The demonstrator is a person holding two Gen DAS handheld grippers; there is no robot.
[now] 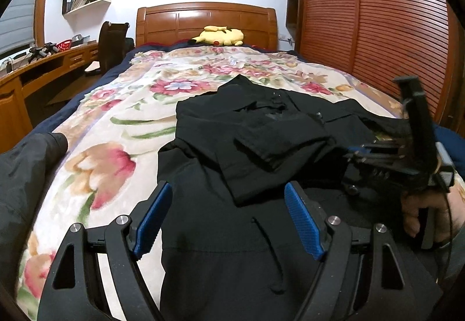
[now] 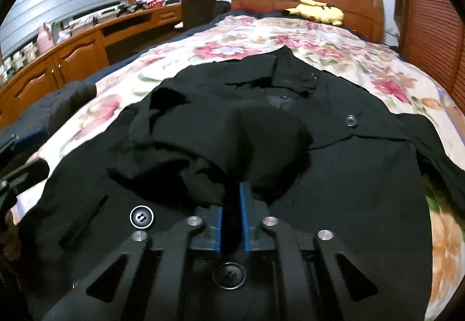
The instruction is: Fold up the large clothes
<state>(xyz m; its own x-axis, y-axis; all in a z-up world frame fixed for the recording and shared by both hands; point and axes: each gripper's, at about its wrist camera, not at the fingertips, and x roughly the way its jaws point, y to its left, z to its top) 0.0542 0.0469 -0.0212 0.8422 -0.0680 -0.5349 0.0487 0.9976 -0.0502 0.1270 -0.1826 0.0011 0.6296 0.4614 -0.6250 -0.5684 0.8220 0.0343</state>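
Black coat half folded on the bed, sleeve cloth pinched in the right jaws.

The black coat [image 2: 334, 175] lay buttoned-side up on the floral blanket [image 1: 122, 106], below the yellow plush toy [image 1: 218, 36]. The right gripper [image 2: 232, 204] had its jaws pressed together on a bunched sleeve [image 2: 261, 141]; the left gripper [image 1: 226, 219] hovered with jaws spread, empty, over the coat's near edge. The thick bunch could probably slip free or drag the coat askew. No readable writing showed.

A black coat [image 2: 334, 175] lies spread on the flower-patterned bed [image 1: 122, 106].
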